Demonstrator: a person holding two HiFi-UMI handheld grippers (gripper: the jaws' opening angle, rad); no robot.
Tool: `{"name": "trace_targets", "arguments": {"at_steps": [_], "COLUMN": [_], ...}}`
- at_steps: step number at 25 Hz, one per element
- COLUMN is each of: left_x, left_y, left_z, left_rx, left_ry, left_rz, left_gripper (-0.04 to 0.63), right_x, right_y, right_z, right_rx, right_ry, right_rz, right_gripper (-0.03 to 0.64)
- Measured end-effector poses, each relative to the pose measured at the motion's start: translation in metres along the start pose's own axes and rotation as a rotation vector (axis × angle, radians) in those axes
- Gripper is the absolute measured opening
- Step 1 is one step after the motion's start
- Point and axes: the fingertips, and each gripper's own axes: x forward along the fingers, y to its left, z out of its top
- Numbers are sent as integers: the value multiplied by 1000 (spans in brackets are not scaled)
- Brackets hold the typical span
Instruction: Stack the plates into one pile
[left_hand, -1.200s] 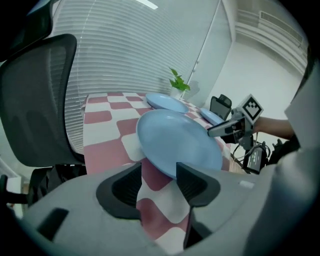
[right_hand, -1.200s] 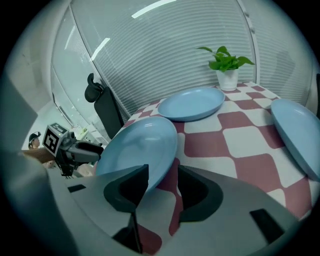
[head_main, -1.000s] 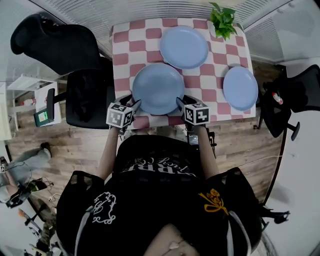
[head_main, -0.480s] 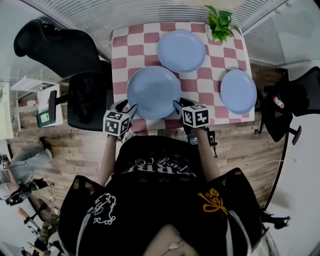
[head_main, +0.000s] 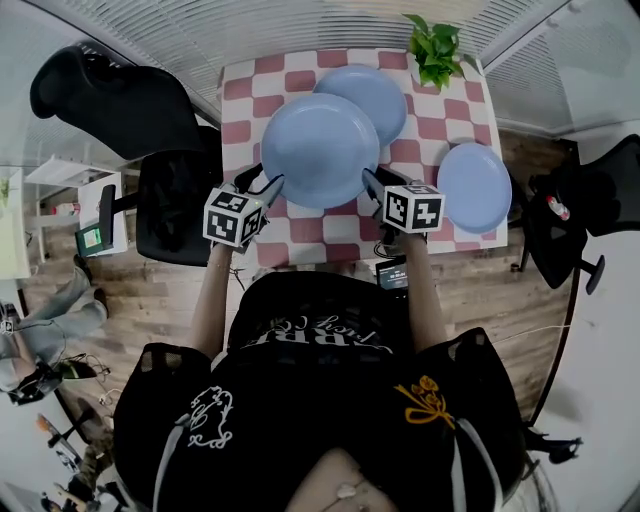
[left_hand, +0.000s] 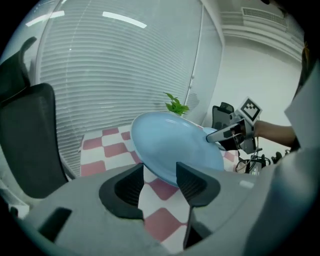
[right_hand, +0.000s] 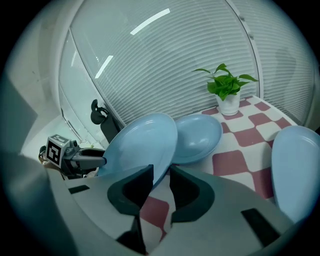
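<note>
A large blue plate (head_main: 320, 150) hangs tilted above the checked table (head_main: 300, 228), held by its rim from both sides. My left gripper (head_main: 268, 187) is shut on its left rim (left_hand: 170, 145). My right gripper (head_main: 370, 182) grips the right rim (right_hand: 142, 145); its jaws have just been closing with the rim between them. A second blue plate (head_main: 378, 92) lies at the back, partly hidden by the lifted plate. A smaller blue plate (head_main: 474, 187) lies at the right edge.
A potted plant (head_main: 432, 45) stands at the table's far right corner. Black office chairs stand left (head_main: 170, 200) and right (head_main: 590, 190) of the table. Window blinds run behind it.
Both grippers have risen and moved towards the far side with the large plate. It has left the table's near part and now overlaps the back plate.
</note>
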Motion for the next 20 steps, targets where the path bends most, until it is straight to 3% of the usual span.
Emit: {"name": "trace_targets", "arguments": {"at_steps": [4,11,16,20], "left_x": [48,125,142,146], "left_y": [-1,-10,-8,2], "left_z": [32,42,40,49], "left_rx": [71,91,34,17], "left_ry": [26,147,156,140], "left_rz": [-47,-115,-117,-63], "left_gripper": [212,212,210,213], "right_x": [2,9,12,16], "right_y": [-44,-108,-119,-121], "right_z": [20,17,15,25], "right_rx": [42,162,207,297], "right_ry": [-16,32,24,-33], "right_rz": [-78,-177,-170,-116], "right_gripper": [100,95,95,95]}}
